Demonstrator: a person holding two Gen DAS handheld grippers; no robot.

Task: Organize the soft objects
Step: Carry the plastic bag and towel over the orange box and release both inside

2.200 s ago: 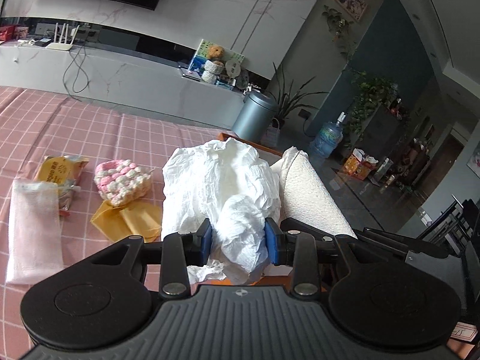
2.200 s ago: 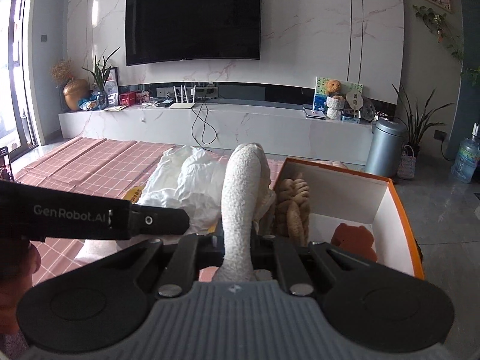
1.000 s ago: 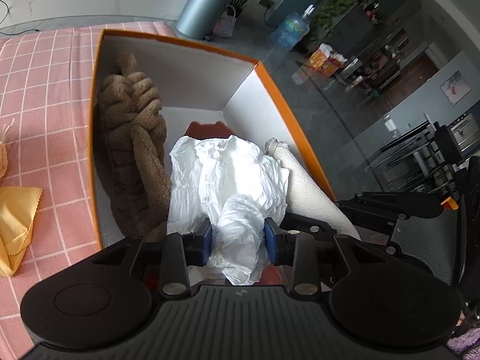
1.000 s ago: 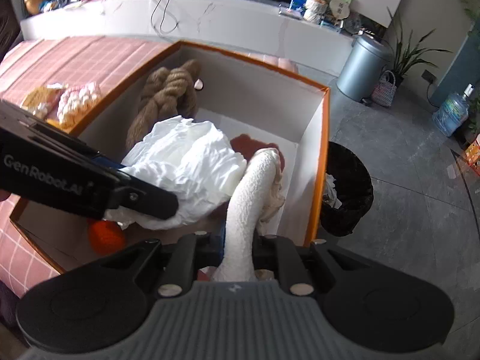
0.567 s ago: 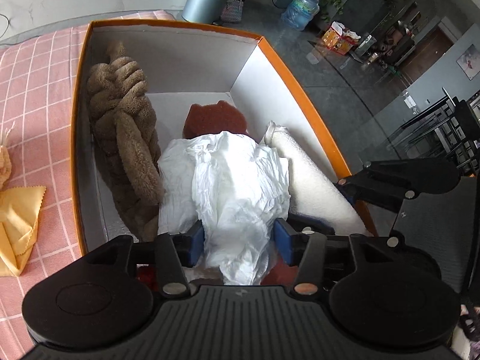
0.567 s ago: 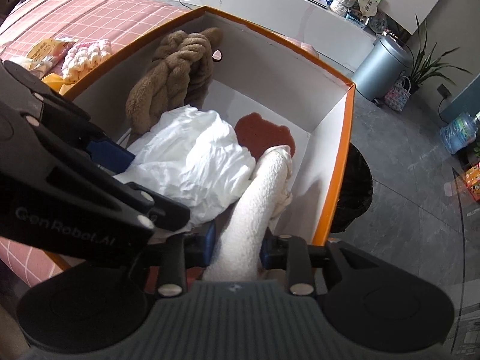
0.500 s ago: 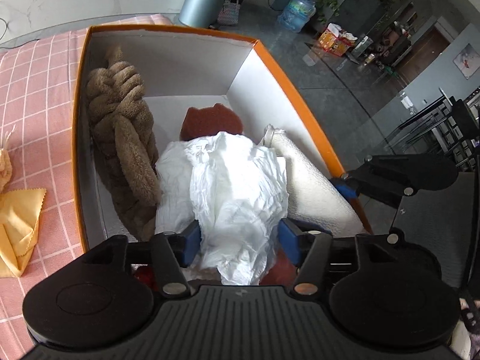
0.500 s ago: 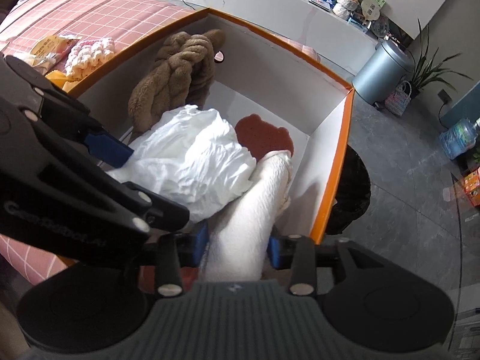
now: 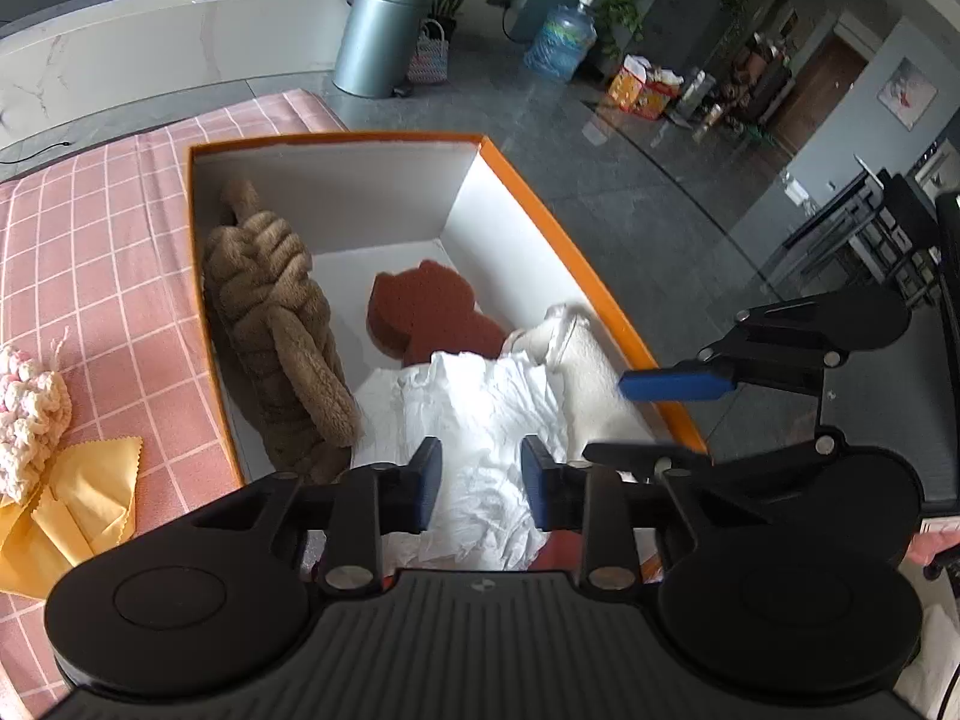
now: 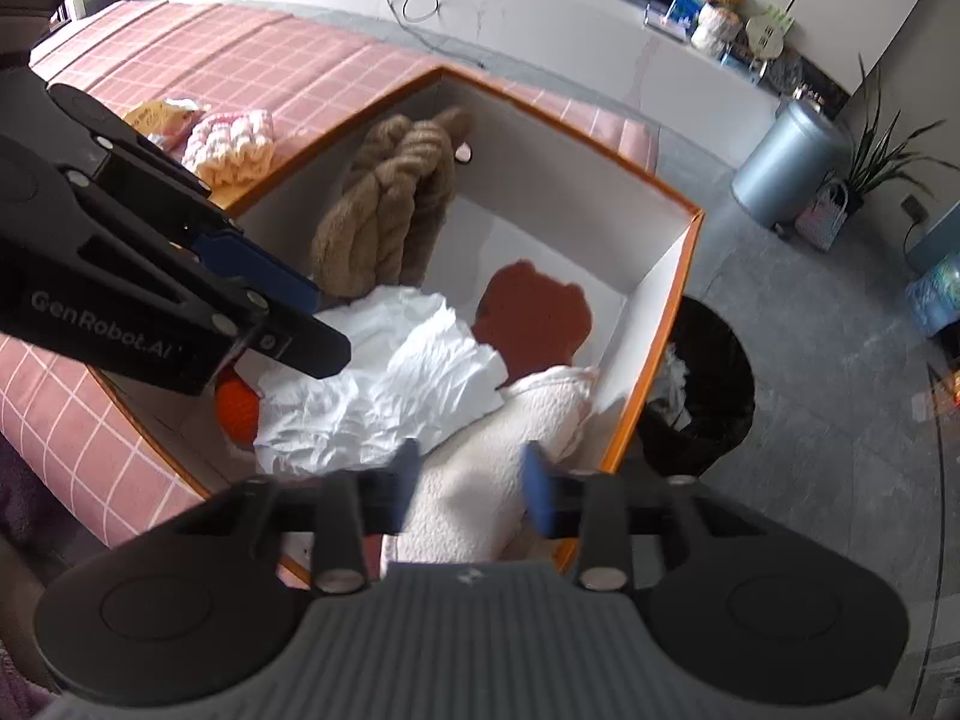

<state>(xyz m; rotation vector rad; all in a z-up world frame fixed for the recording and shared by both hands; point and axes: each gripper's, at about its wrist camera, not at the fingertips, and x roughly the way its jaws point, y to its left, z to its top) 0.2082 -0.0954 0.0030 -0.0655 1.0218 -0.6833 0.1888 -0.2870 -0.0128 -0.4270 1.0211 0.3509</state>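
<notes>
An orange-rimmed white box point(image 9: 528, 198) point(image 10: 672, 324) stands on the pink checked cloth. In it lie a brown braided plush point(image 9: 270, 324) point(image 10: 390, 204), a rust-red sponge shape point(image 9: 432, 312) point(image 10: 534, 318), a crumpled white sheet point(image 9: 480, 420) point(image 10: 384, 390), a cream fleecy roll point(image 9: 594, 378) point(image 10: 492, 474) and an orange ball point(image 10: 237, 408). My left gripper point(image 9: 480, 480) is open above the white sheet. My right gripper point(image 10: 471, 480) is open above the cream roll.
On the cloth left of the box lie a pink-white knitted piece point(image 9: 30, 414) point(image 10: 231, 141), a yellow cloth point(image 9: 72, 504) and a snack packet point(image 10: 159, 114). A black waste bin point(image 10: 702, 396) stands beside the box; a grey bin point(image 9: 378, 30) is further off.
Both grippers carried the sheet and the roll over the box, lowered them in, then opened and let go. Both have now drawn back a little.
</notes>
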